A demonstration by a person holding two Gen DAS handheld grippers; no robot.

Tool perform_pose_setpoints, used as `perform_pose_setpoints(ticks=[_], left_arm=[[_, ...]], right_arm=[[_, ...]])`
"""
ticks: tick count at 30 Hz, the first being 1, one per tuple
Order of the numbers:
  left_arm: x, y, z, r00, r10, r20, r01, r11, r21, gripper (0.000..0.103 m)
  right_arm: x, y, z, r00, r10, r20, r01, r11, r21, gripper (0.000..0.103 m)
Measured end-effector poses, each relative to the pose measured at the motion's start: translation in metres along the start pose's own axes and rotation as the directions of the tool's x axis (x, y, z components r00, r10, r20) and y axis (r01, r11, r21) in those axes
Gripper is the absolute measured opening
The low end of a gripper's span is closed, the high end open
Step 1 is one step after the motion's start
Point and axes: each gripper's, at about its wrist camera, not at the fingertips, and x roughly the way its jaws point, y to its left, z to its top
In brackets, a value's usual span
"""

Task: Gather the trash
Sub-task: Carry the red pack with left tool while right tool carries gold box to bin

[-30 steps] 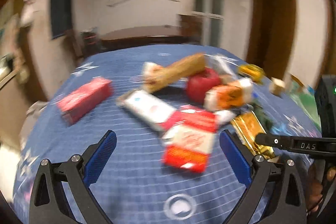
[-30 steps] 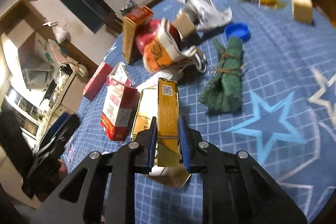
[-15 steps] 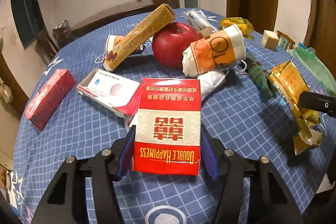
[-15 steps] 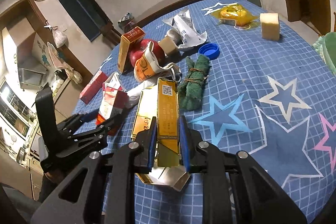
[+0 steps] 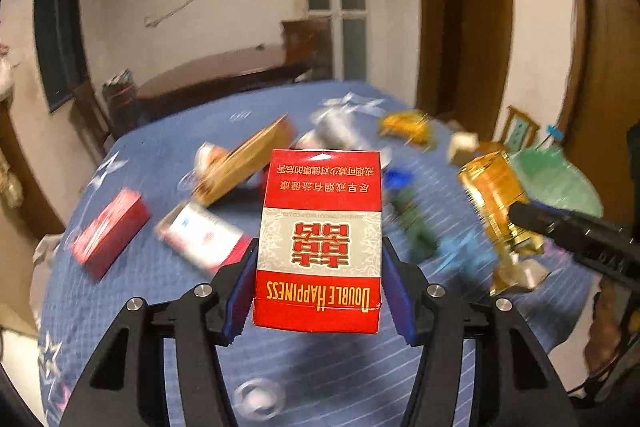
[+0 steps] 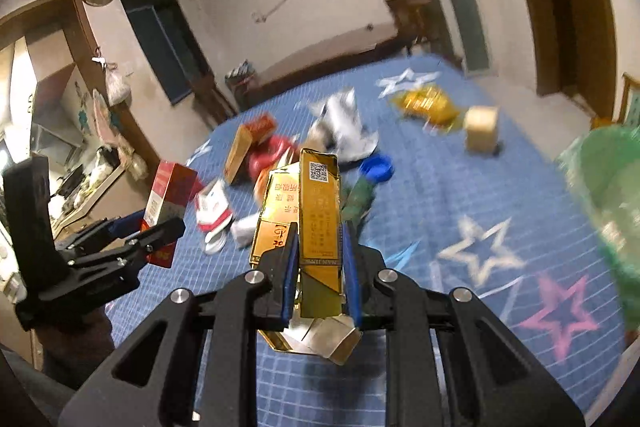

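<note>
Left gripper (image 5: 318, 287) and right gripper (image 6: 320, 267) each clamp a pack.

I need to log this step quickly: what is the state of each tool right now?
Left tool: closed on the red Double Happiness pack, lifted off the table.
Right tool: closed on the gold pack.

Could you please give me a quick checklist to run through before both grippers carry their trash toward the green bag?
1. Left gripper shut on red cigarette pack: ok.
2. Right gripper shut on gold box: ok.
3. Both items clear of the table: ok.
4. Green bag in view at the right: ok.
5. Bag mouth open: cannot tell, blurred.
6. Grippers apart from each other: ok.
</note>
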Motion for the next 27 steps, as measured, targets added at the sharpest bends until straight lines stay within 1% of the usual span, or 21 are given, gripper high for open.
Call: perform_pose_setpoints(ticks=[3,5,6,8,9,11,12,14,15,16,17,19,21,23,25,26,27], left_arm=[[0.005,-0.033,0.028,0.998,-0.056,0.024,0.055,0.998,0.030,0.059],[0.009,-0.063,0.048,0.991,-0.123,0.043,0.120,0.990,0.068,0.059],[0.011,-0.074,0.055,0.988,-0.143,0.050,0.138,0.987,0.086,0.059],[0.017,-0.103,0.072,0.977,-0.208,0.052,0.200,0.972,0.127,0.059],[0.021,-0.122,0.082,0.967,-0.248,0.048,0.239,0.959,0.150,0.059],[0.029,-0.159,0.098,0.953,-0.300,0.043,0.286,0.937,0.200,0.059],[0.032,-0.172,0.103,0.946,-0.322,0.037,0.307,0.927,0.217,0.059],[0.042,-0.211,0.117,0.923,-0.385,0.006,0.370,0.892,0.260,0.059],[0.046,-0.225,0.120,0.918,-0.397,-0.002,0.383,0.882,0.275,0.059],[0.052,-0.244,0.125,0.912,-0.411,-0.014,0.396,0.869,0.297,0.059],[0.059,-0.262,0.129,0.907,-0.421,-0.023,0.406,0.856,0.319,0.059],[0.071,-0.290,0.135,0.902,-0.429,-0.040,0.416,0.842,0.343,0.059],[0.085,-0.315,0.137,0.892,-0.447,-0.070,0.441,0.827,0.349,0.059],[0.102,-0.340,0.140,0.874,-0.472,-0.116,0.481,0.806,0.344,0.059],[0.118,-0.361,0.140,0.860,-0.486,-0.155,0.509,0.793,0.334,0.059],[0.125,-0.371,0.139,0.856,-0.488,-0.171,0.517,0.788,0.334,0.059],[0.131,-0.380,0.138,0.855,-0.486,-0.180,0.518,0.786,0.337,0.059]], right_arm=[[-0.023,-0.016,0.015,0.997,-0.050,0.061,0.050,0.999,0.002,0.019],[-0.044,-0.033,0.027,0.989,-0.102,0.103,0.101,0.995,0.015,0.019],[-0.053,-0.042,0.032,0.985,-0.129,0.117,0.127,0.992,0.022,0.019],[-0.072,-0.062,0.042,0.972,-0.192,0.136,0.187,0.981,0.044,0.019],[-0.082,-0.073,0.046,0.963,-0.228,0.141,0.222,0.973,0.056,0.019],[-0.099,-0.094,0.053,0.941,-0.304,0.146,0.296,0.952,0.071,0.019],[-0.108,-0.106,0.056,0.927,-0.347,0.144,0.338,0.938,0.083,0.019],[-0.122,-0.127,0.062,0.904,-0.407,0.131,0.396,0.913,0.099,0.019],[-0.127,-0.136,0.064,0.894,-0.431,0.124,0.421,0.901,0.103,0.019],[-0.133,-0.150,0.067,0.876,-0.470,0.107,0.459,0.882,0.108,0.019],[-0.134,-0.160,0.069,0.866,-0.492,0.093,0.482,0.869,0.111,0.019],[-0.138,-0.182,0.073,0.842,-0.536,0.058,0.528,0.841,0.118,0.019],[-0.140,-0.198,0.073,0.828,-0.560,0.026,0.553,0.824,0.124,0.019],[-0.139,-0.213,0.072,0.815,-0.580,-0.008,0.576,0.807,0.130,0.019],[-0.136,-0.229,0.069,0.803,-0.595,-0.048,0.595,0.792,0.137,0.019],[-0.136,-0.234,0.067,0.798,-0.599,-0.062,0.602,0.787,0.139,0.019],[-0.134,-0.239,0.065,0.796,-0.600,-0.078,0.605,0.784,0.141,0.019]])
